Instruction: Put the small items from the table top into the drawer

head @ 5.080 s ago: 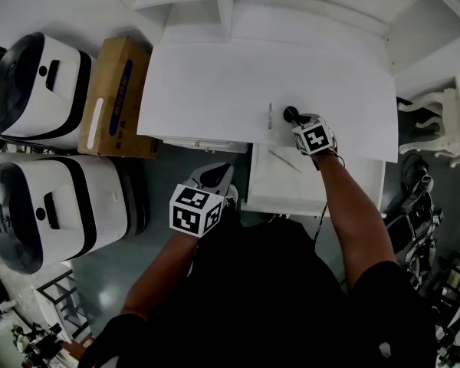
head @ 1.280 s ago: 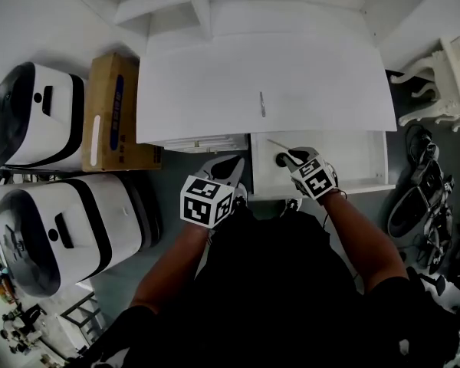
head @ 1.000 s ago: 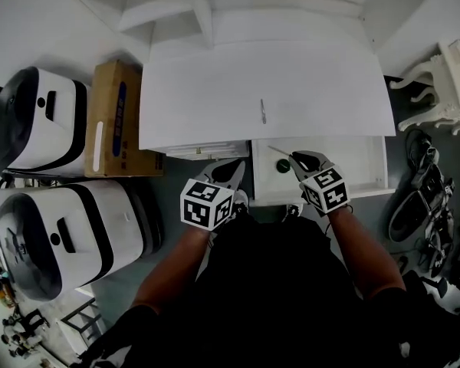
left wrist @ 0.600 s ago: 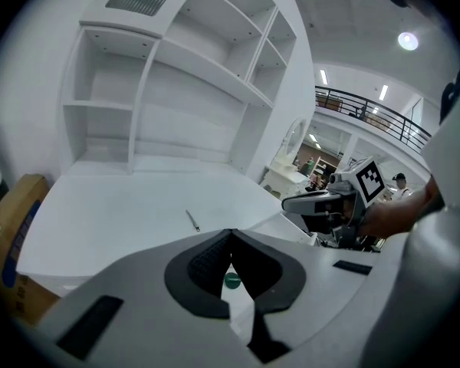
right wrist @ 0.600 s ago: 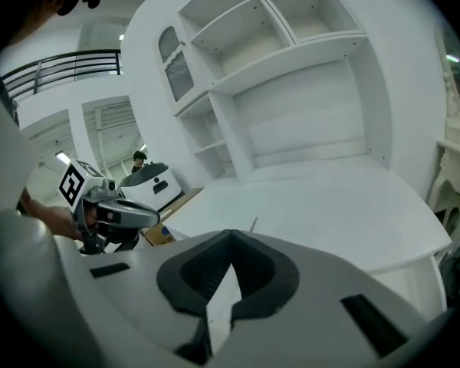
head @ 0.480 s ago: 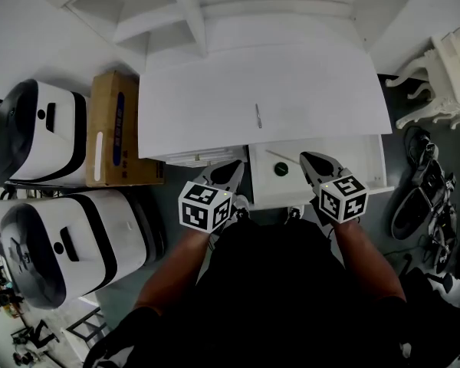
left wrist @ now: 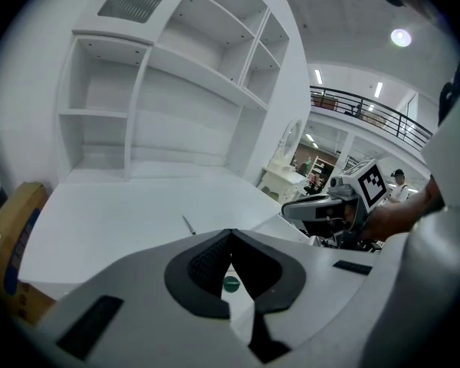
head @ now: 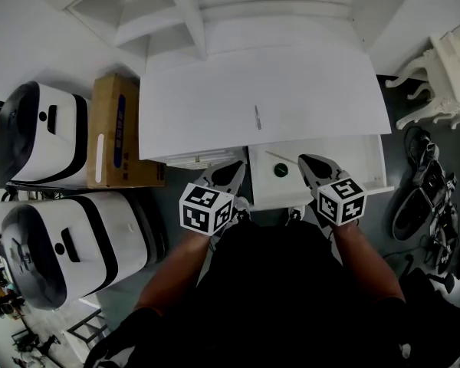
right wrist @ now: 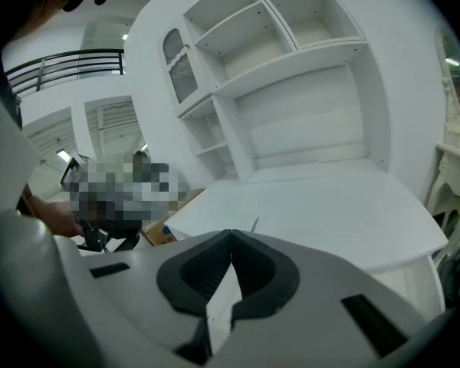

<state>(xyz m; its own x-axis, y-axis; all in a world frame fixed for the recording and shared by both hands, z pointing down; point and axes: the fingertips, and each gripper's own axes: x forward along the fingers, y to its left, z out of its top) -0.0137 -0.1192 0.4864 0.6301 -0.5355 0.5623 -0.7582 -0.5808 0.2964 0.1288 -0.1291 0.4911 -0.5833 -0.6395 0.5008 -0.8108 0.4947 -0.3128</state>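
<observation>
Two claws are held low in front of the person, side by side, each with its marker cube toward the body. The left claw [left wrist: 230, 236] has its jaws pressed together, the dark pads meet at the tips and nothing is between them. The right claw [right wrist: 230, 236] is the same, jaws together and empty.

From the head view, the left claw [head: 234, 165] points at the front edge of the counter [head: 215, 90], just left of the open drawer [head: 360, 159]. The right claw [head: 305, 159] hangs over the near part of this drawer.

Inside the drawer, near its left side, lies a small green round piece [head: 280, 170], flat and dark green, just beside the tips of the right claw but apart from them. The same piece shows through the gap under the left jaws [left wrist: 230, 284]. A thin light stick [head: 280, 157] lies aslant behind it, also in the drawer.

On the white counter one slender pen-like piece [head: 257, 116] lies alone, near the front edge and above the drawer; it is grey and narrow [left wrist: 188, 225], too small to tell more.

Left of the counter stands a cardboard box [head: 115, 129], and beside it two white machines [head: 38, 121] with black fronts. Behind the counter rises a white shelf unit [head: 184, 21]. At the far right a white chair [head: 445, 75] is partly seen.
</observation>
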